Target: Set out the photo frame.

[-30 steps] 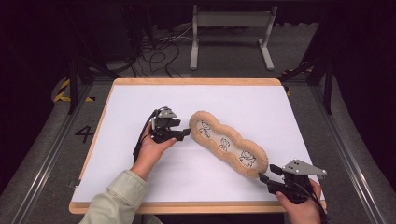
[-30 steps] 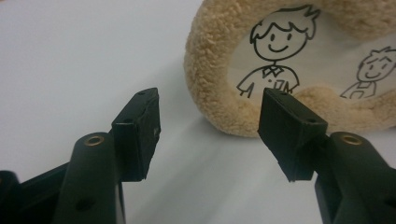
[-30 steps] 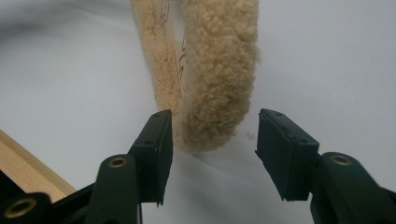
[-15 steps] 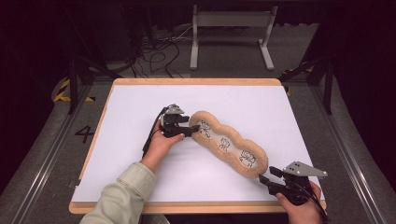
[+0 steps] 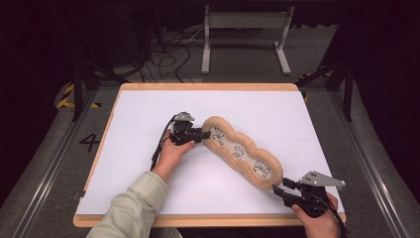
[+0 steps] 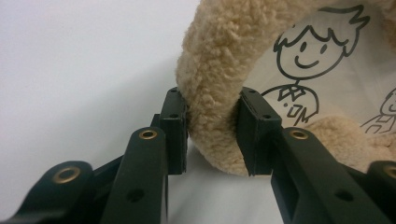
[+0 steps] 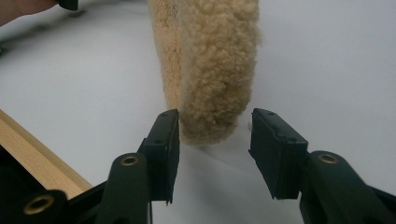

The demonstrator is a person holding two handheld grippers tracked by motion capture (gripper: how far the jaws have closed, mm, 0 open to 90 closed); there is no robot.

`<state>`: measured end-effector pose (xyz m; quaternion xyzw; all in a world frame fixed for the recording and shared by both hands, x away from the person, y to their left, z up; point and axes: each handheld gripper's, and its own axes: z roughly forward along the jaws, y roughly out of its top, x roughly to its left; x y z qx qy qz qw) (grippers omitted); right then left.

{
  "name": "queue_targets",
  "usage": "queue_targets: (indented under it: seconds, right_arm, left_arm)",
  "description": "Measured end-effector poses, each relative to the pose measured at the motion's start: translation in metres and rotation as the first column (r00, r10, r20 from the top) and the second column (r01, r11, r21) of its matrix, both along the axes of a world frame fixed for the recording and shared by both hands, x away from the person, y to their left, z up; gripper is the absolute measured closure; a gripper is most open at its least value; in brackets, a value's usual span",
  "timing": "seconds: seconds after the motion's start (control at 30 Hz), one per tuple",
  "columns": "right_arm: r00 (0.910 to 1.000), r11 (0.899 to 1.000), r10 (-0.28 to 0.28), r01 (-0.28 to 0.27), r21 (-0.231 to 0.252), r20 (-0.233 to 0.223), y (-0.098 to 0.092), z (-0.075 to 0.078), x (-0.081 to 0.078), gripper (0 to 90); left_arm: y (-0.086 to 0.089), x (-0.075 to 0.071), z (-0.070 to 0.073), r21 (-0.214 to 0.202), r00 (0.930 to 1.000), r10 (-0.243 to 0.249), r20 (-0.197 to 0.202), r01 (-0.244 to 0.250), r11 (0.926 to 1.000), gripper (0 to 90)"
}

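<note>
Fleece cushion (image 6: 215, 93): left gripper (image 6: 212, 130) jaws pinch its rim; right gripper (image 7: 212, 144) jaws straddle its end.

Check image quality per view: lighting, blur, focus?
High view: white table bright and even, surroundings nearly black, whole frame a bit soft. Left gripper view: fleece cushion and its drawing sharp, near arms soft. Right gripper view: fleece in focus, table washed out, soft shadow under the cushion.

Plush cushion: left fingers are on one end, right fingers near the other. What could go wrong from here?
1. The left gripper, whose fingers have just been closing, pinches only the fluffy rim of the cushion; it may slip out.
2. The right gripper is open, its end ungripped; lifting now could let it sag or swing.
</note>
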<state>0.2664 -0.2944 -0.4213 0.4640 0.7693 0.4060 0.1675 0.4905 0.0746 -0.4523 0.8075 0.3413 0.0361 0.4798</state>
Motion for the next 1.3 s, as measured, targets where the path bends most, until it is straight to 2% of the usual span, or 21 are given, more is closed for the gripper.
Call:
queue_targets:
  seconds: [0.13, 0.27, 0.37, 0.5, 0.63, 0.83, 0.93, 1.13, 1.3]
  right_arm:
    - [1.0, 1.0, 0.002, -0.002, -0.003, -0.009, 0.002, -0.001, 0.001, 53.6]
    - [0.9996, 1.0, -0.007, 0.007, 0.005, -0.028, 0.003, -0.003, 0.004, 55.5]
    - [0.9995, 1.0, -0.002, 0.003, 0.017, -0.032, 0.005, -0.004, 0.007, 64.1]
    - [0.9993, 1.0, -0.006, 0.006, 0.0, -0.037, 0.007, -0.001, 0.008, 65.8]
    - [0.9994, 1.0, -0.011, 0.011, -0.015, -0.033, 0.008, 0.003, 0.007, 66.2]
    - [0.9999, 0.999, -0.008, 0.009, -0.048, 0.006, 0.009, 0.013, 0.01, 66.6]
    - [0.9998, 0.998, -0.01, 0.011, -0.065, 0.018, 0.01, 0.017, 0.014, 66.7]
    - [0.9991, 0.996, -0.012, 0.016, -0.086, 0.04, 0.013, 0.021, 0.024, 66.7]
    - [0.9982, 0.995, 0.012, -0.006, -0.098, 0.059, 0.02, 0.025, 0.037, 66.7]
  left_arm:
    - [0.001, 0.0, 0.001, -0.005, 0.9999, 0.003, -0.014, -0.003, 1.0, 67.8]
    - [0.001, -0.001, 0.001, -0.001, 0.9999, 0.002, -0.011, -0.002, 1.0, 67.9]
    - [0.001, -0.002, 0.002, -0.001, 0.9999, 0.005, -0.011, -0.005, 1.0, 67.9]
    - [0.002, -0.004, 0.005, 0.011, 1.0, 0.004, -0.006, -0.004, 0.9999, 67.9]
    - [0.002, -0.012, 0.016, 0.045, 0.9997, 0.019, 0.015, -0.02, 0.9988, 67.5]
    - [0.007, -0.026, 0.026, 0.099, 0.9975, 0.042, 0.057, -0.047, 0.994, 65.7]
    - [0.014, -0.033, 0.029, 0.092, 0.9962, 0.057, 0.066, -0.063, 0.9938, 65.6]
    - [0.027, -0.049, 0.033, 0.117, 0.9923, 0.083, 0.092, -0.093, 0.9888, 65.2]
    - [0.044, -0.068, 0.037, 0.154, 0.9859, 0.125, 0.112, -0.141, 0.978, 65.0]
